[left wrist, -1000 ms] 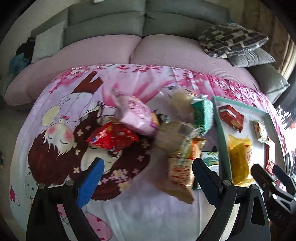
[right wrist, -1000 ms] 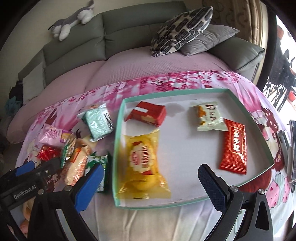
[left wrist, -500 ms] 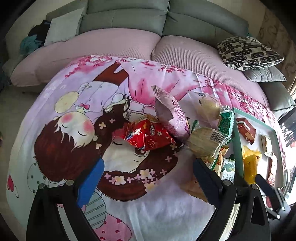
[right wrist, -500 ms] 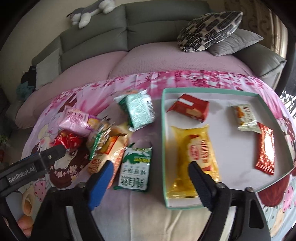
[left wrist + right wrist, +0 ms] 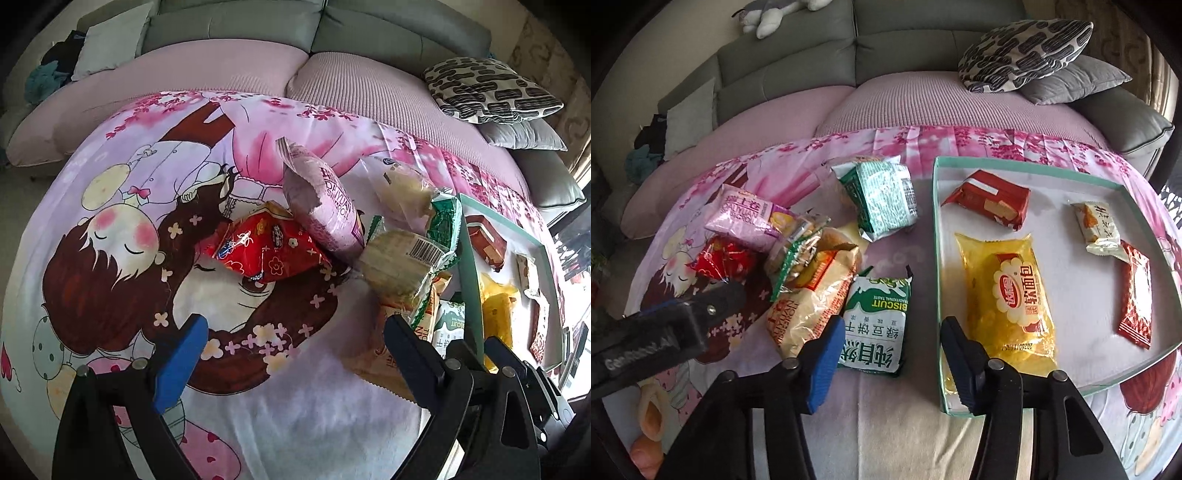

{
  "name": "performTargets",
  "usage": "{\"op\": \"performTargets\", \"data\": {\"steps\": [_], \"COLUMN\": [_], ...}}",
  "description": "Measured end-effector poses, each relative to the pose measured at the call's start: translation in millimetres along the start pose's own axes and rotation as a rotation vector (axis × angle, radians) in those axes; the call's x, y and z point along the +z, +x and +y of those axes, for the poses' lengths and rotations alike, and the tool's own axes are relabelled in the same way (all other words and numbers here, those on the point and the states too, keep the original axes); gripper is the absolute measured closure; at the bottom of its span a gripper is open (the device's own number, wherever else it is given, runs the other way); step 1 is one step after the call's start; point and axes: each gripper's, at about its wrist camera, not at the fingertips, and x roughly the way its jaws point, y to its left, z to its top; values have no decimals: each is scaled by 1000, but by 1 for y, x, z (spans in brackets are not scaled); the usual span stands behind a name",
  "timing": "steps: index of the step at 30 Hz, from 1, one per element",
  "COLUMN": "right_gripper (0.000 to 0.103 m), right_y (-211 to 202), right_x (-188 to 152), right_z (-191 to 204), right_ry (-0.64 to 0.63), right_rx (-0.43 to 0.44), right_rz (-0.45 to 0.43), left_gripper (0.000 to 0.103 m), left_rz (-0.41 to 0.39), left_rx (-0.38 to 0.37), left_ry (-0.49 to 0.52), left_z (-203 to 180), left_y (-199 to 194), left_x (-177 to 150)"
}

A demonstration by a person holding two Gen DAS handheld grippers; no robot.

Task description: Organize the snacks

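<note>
My right gripper (image 5: 892,332) hangs over a green-and-white biscuit packet (image 5: 877,325) lying just left of the teal tray (image 5: 936,258). Its jaws are closing; the packet lies between them and the right pad stands clear of it. The tray holds a yellow bread packet (image 5: 1008,295), a red cake packet (image 5: 990,201), a small white packet (image 5: 1097,225) and a long red packet (image 5: 1134,295). My left gripper (image 5: 295,325) is wide open above the cloth with nothing between its fingers, a little short of a red packet (image 5: 266,251) and a pink packet (image 5: 325,206).
Loose snacks are heaped left of the tray: a green foil packet (image 5: 882,195), a clear bread bag (image 5: 816,302), a barcode packet (image 5: 402,258). A cartoon cloth (image 5: 122,229) covers the table. Behind are a grey sofa (image 5: 886,48), patterned cushion (image 5: 1023,48) and plush toy (image 5: 768,14).
My right gripper has swung left from over the tray to the biscuit packet, and its jaws have narrowed. The left gripper has drifted left and lower towards the red packet.
</note>
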Motion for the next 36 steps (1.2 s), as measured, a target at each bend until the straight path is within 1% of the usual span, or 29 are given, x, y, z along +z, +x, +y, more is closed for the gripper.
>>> {"op": "performTargets", "data": {"steps": [2,7,12,17,22,26,28,32,36], "right_gripper": [47,54,54,54,54,55,55,59,59], "right_y": [-1,-4,-1,11,16,27,26,26,27], "right_x": [0,1,0,-4,-6,-9,-8,-9,-10], "right_z": [0,1,7,7,12,14,14,11,13], "right_ry": [-3,1,-18,-21,-37,-34,-34,-26,-40], "right_rx": [1,15,29,21,25,23,20,21,17], "right_rz": [-2,-13,-6,34,44,77,73,73,75], "left_gripper": [7,7,7,7,7,7,7,7,7], "left_rz": [1,3,4,8,17,20,20,19,30], "left_rx": [1,3,-1,-6,-15,-24,-29,-56,-105], "left_ry": [1,1,2,3,0,7,9,17,45], "left_z": [0,0,0,-1,-1,-4,-6,-10,-22], "left_y": [0,1,1,2,4,4,4,4,8], "left_x": [0,0,0,-1,-1,-1,-1,-2,-4]}}
